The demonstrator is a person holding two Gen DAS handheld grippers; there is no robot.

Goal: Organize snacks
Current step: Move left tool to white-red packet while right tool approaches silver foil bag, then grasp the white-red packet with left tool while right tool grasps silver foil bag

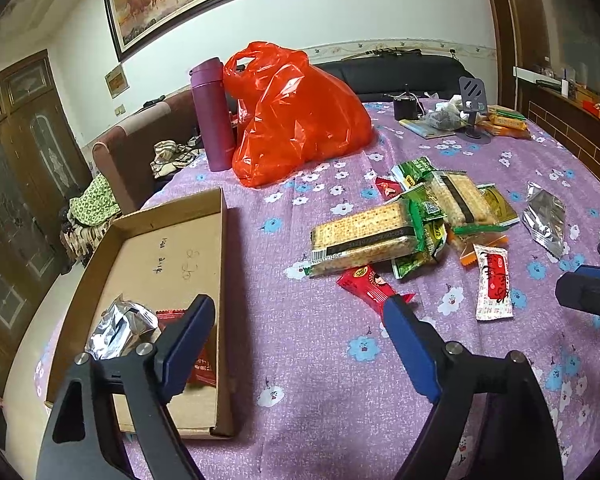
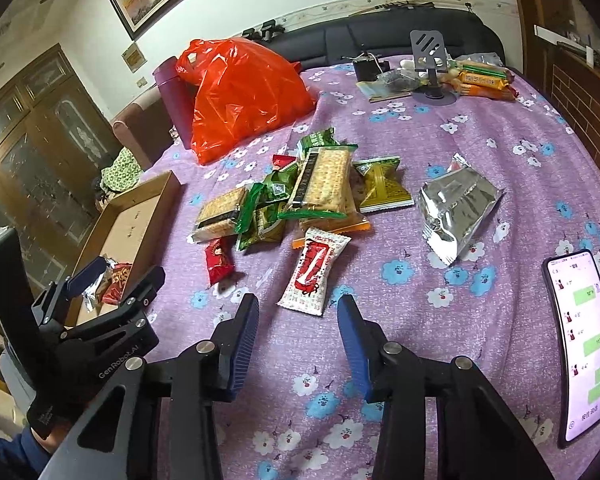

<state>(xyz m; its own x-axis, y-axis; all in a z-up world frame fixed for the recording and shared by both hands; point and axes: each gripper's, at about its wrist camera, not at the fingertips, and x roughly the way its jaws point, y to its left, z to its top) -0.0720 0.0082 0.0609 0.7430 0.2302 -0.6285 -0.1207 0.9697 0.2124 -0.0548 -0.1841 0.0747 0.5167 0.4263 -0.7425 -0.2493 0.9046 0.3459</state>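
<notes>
A shallow cardboard box [image 1: 168, 240] lies at the left of the purple flowered table; it holds a silver packet [image 1: 118, 330] and a red packet [image 1: 202, 368]. A pile of snacks lies mid-table: cracker packs [image 1: 364, 236], green packets [image 1: 416, 172], a small red packet [image 1: 366, 284], a white-and-red packet [image 1: 494, 286] and a silver bag [image 1: 546, 218]. My left gripper [image 1: 298, 308] is open and empty over the box's right wall. My right gripper [image 2: 298, 308] is open and empty, just in front of the white-and-red packet [image 2: 314, 272]. The left gripper [image 2: 118, 272] also shows over the box [image 2: 140, 216].
A red plastic bag [image 1: 296, 116] and a purple flask [image 1: 212, 114] stand at the back. A phone stand [image 1: 474, 108] with more snack bars [image 1: 508, 122] is far right. A lit phone [image 2: 584, 344] lies at the right edge. A sofa lies beyond the table.
</notes>
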